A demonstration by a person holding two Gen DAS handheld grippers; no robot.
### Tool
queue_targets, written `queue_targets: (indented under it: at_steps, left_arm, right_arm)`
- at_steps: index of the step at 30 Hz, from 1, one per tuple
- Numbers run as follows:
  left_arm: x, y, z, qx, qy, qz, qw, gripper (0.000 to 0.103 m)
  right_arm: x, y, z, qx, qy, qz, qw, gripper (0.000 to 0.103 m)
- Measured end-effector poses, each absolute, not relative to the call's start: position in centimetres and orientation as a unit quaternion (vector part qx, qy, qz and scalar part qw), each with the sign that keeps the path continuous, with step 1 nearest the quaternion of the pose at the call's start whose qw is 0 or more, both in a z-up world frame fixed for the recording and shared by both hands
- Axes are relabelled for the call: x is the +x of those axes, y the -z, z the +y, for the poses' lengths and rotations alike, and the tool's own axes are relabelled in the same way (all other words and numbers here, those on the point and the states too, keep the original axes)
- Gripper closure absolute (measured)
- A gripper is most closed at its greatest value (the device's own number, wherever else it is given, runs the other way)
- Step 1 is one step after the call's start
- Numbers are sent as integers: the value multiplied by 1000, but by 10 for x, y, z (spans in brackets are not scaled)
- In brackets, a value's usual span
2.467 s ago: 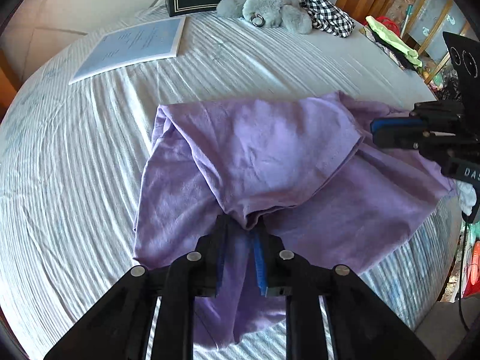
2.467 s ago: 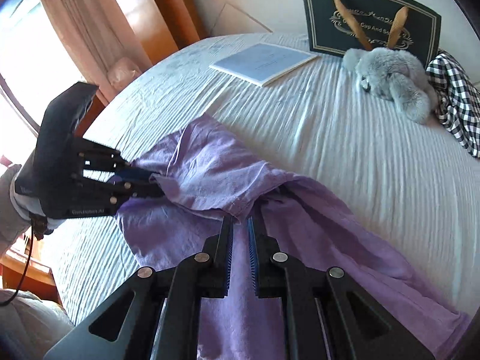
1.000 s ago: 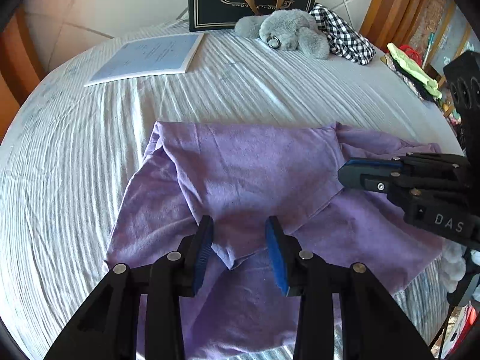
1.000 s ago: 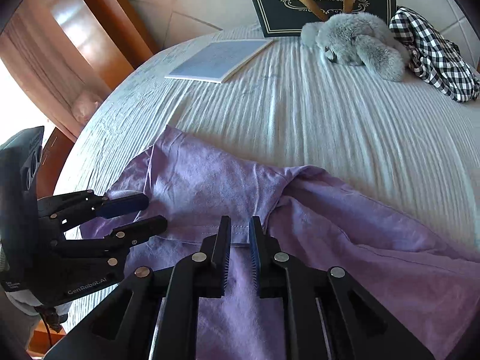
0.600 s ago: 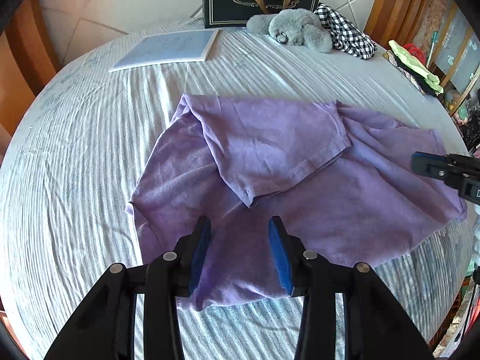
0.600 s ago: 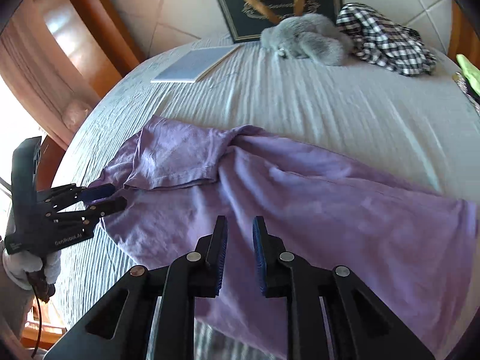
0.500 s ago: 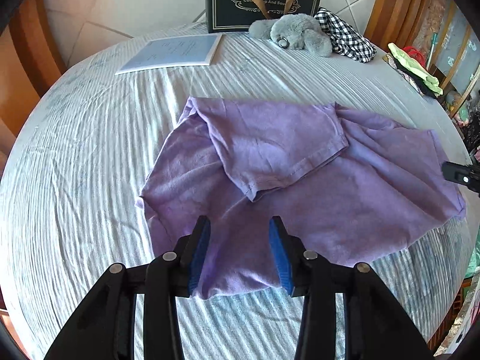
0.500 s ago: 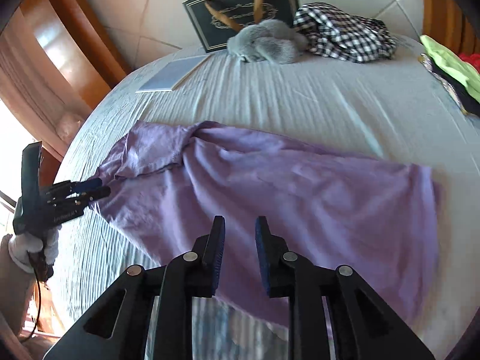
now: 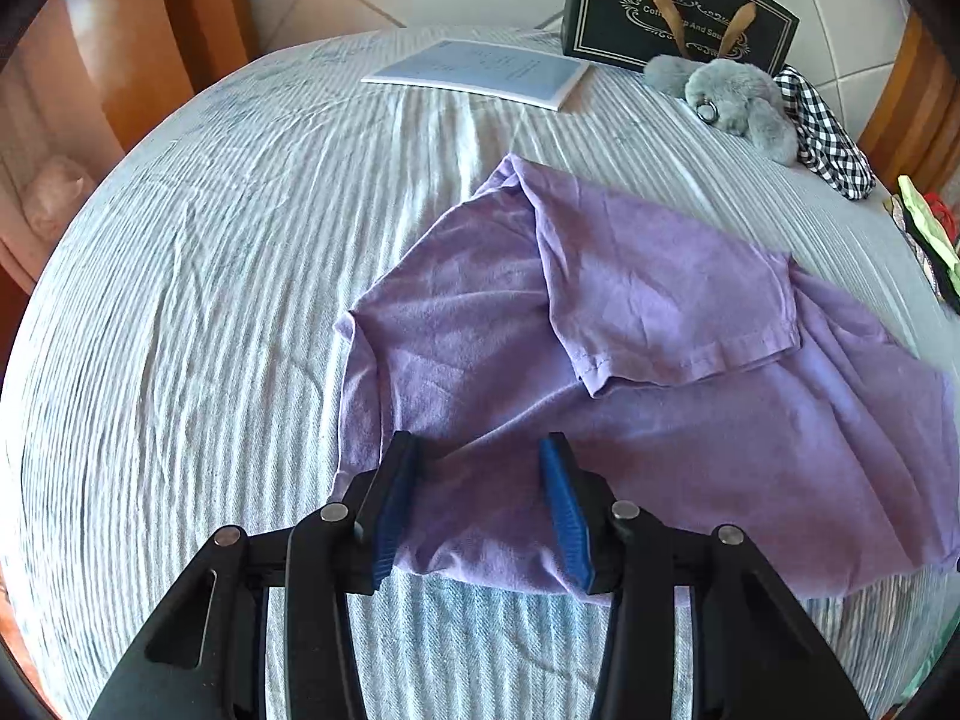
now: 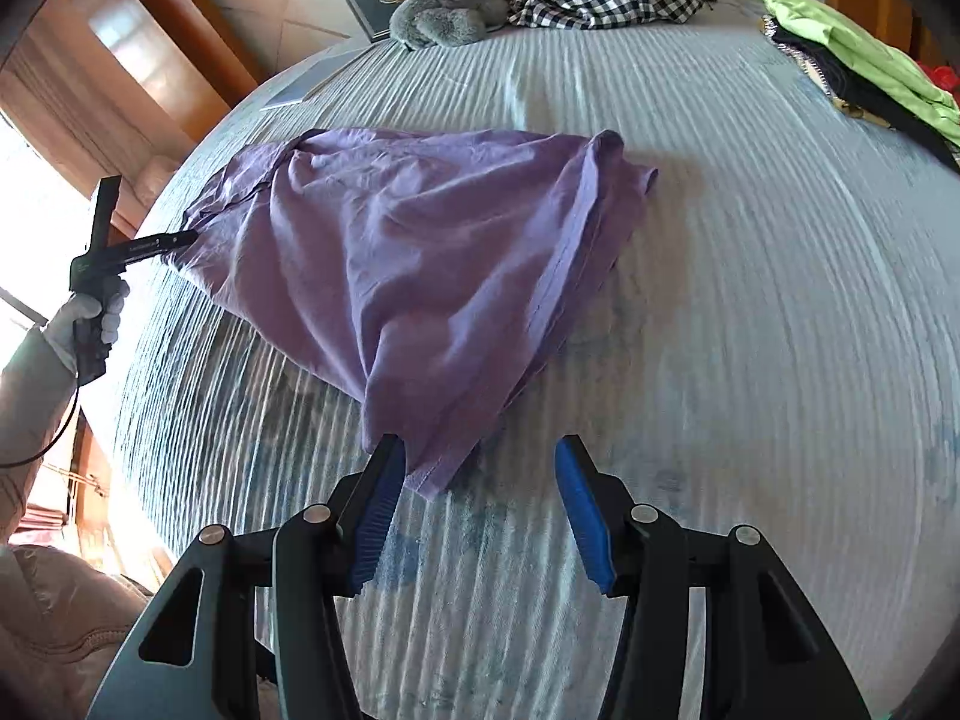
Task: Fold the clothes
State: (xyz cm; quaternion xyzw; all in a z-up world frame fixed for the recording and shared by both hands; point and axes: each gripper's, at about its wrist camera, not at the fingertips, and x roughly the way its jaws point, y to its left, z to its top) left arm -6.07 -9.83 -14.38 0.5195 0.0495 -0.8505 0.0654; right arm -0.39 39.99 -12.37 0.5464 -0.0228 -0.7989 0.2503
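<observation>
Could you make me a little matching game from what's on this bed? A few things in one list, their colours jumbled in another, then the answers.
Things:
1. T-shirt
2. Plush toy
3. Gift bag
4. Booklet

Colours:
A. Grey
B. Pale blue
C. Purple
D. Black with gold lettering

Pairs: 1-C, 2-A, 3-D, 4-B
</observation>
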Motion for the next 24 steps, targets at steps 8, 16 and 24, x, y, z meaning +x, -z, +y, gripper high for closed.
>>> queue_targets:
  at_steps: [8, 16, 24]
  left_arm:
    - [-61, 145, -97, 526, 847, 37, 67, 57]
    - [-55, 142, -93, 527, 847, 21, 66, 53]
    - [-5, 112, 10, 503, 860, 63, 56, 47]
  right_arm:
    - [6, 134, 388, 564, 795, 45, 218, 101]
    - [7, 105, 424, 542, 815, 6, 204, 100]
    - [-68, 86, 410, 501, 826, 47, 253, 47]
